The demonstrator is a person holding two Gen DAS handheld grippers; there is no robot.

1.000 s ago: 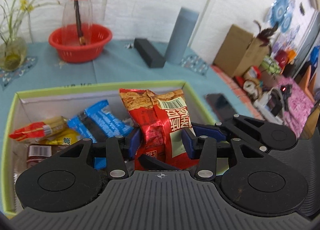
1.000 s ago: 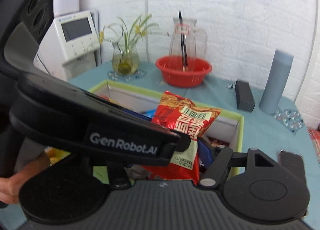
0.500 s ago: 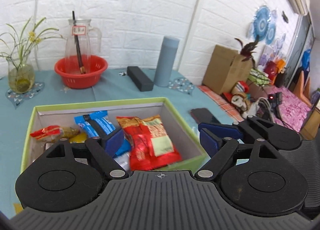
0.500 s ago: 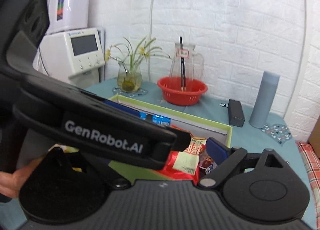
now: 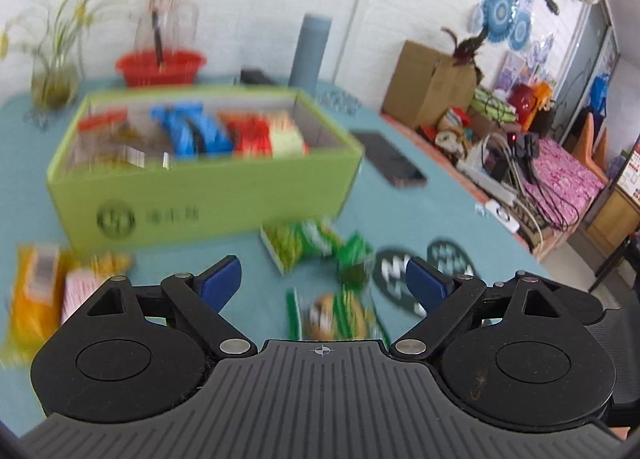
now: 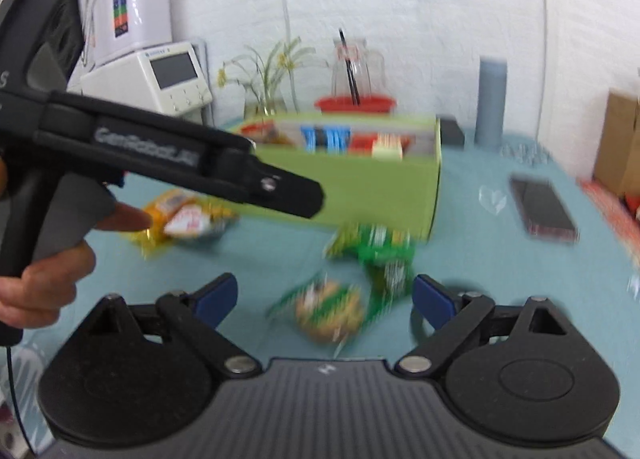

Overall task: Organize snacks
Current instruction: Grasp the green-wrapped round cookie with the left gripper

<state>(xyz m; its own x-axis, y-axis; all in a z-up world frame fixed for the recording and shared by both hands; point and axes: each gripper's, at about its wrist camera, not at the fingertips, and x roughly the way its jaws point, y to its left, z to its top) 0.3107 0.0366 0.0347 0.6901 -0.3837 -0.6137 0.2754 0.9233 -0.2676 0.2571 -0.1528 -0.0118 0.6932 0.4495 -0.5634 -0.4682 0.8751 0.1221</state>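
A green box (image 5: pixel 208 195) (image 6: pixel 360 183) on the teal table holds a red snack bag (image 5: pixel 256 135), blue packets (image 5: pixel 192 131) and other snacks. My left gripper (image 5: pixel 322 279) is open and empty, pulled back in front of the box. Two green snack bags lie before it, one by the box (image 5: pixel 316 245) (image 6: pixel 372 245) and one nearer (image 5: pixel 336 315) (image 6: pixel 328 309). An orange and a pink-white packet (image 5: pixel 52 287) (image 6: pixel 182 217) lie at the left. My right gripper (image 6: pixel 324 293) is open and empty above the nearer green bag. The view is blurred.
A red basket with a glass jug (image 5: pixel 160 63), a plant vase (image 5: pixel 52 79), a grey bottle (image 5: pixel 310 47) and a black case stand behind the box. A phone (image 5: pixel 394 165) (image 6: pixel 542 205) and round coasters (image 5: pixel 424 271) lie right. The table edge runs at right.
My left gripper let go of the red snack bag in the box, opened, and pulled back and down to the table in front. The right gripper drew back too, over the green bags.
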